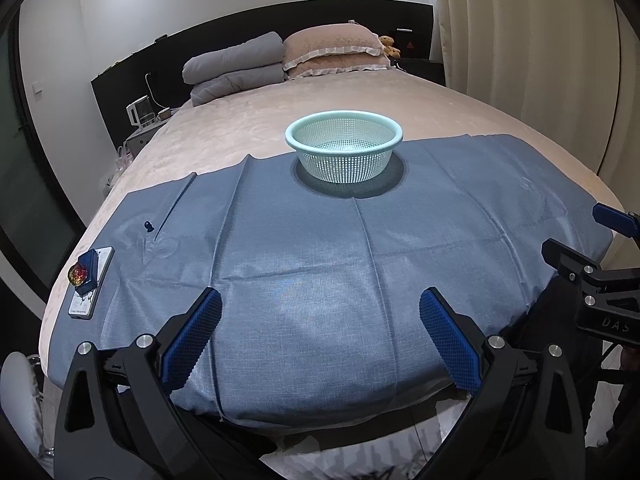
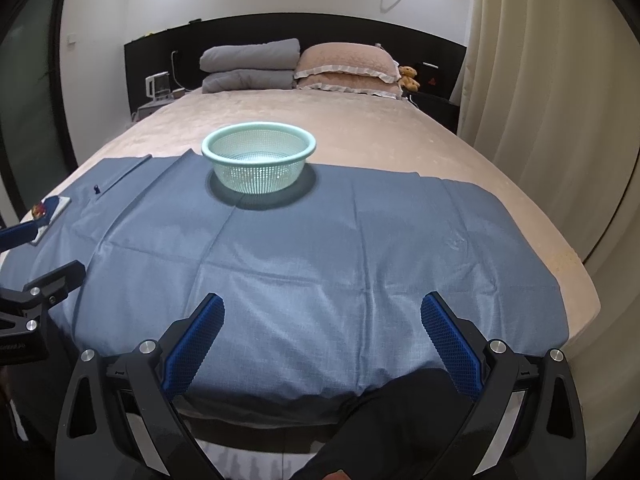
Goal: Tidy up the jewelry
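A pale green mesh basket stands empty at the far edge of a blue cloth spread on the bed. At the cloth's left end lies a white card bearing a small blue box with an amber-red jewel. A tiny dark blue piece stands on the cloth just beyond it. My left gripper hovers open over the cloth's near edge, holding nothing. My right gripper is likewise open and holding nothing.
Grey folded blankets and pink pillows sit at the headboard, with a teddy bear beside them. A nightstand with a kettle is at the left. Curtains hang on the right. A dark sleeve shows below.
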Demonstrator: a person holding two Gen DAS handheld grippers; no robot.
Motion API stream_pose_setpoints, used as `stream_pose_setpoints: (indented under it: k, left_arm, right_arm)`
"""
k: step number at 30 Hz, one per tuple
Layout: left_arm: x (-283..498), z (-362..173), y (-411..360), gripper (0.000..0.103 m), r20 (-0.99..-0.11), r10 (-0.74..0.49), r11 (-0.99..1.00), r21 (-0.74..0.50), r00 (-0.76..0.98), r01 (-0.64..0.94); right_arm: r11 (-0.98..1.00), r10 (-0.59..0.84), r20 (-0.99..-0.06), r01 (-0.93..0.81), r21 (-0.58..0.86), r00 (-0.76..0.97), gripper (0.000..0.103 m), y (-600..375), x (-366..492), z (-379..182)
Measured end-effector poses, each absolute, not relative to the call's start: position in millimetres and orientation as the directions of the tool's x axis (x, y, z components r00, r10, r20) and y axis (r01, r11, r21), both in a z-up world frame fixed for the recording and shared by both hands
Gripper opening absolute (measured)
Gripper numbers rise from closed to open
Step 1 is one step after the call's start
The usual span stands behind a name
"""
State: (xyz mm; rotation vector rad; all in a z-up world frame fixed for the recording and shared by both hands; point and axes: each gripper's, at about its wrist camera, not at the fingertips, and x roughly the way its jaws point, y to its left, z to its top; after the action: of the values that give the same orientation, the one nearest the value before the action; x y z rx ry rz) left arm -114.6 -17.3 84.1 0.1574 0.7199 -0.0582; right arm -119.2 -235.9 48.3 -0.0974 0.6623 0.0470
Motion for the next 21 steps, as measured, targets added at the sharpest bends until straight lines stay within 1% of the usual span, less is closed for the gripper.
stream_pose_setpoints:
  k: [9,21]
  left_arm:
    - [-114.7,82.4,-20.6,0.097,-0.660,0.024,0.983,0.152,0.751,0.102]
    - [-112.7,80.5,-18.7,0.097,-0.668,0.001,0.984,0.133,0.744,0.119]
  right_arm:
    - [0.994,0.014,-0.618,-0.080,-0.080,0.786,0.095,-235.1,-118.2,47.4]
    - [0.993,0.011,-0.625,-0.084,-0.088,0.781,0.095,-232.6,-116.7,46.5]
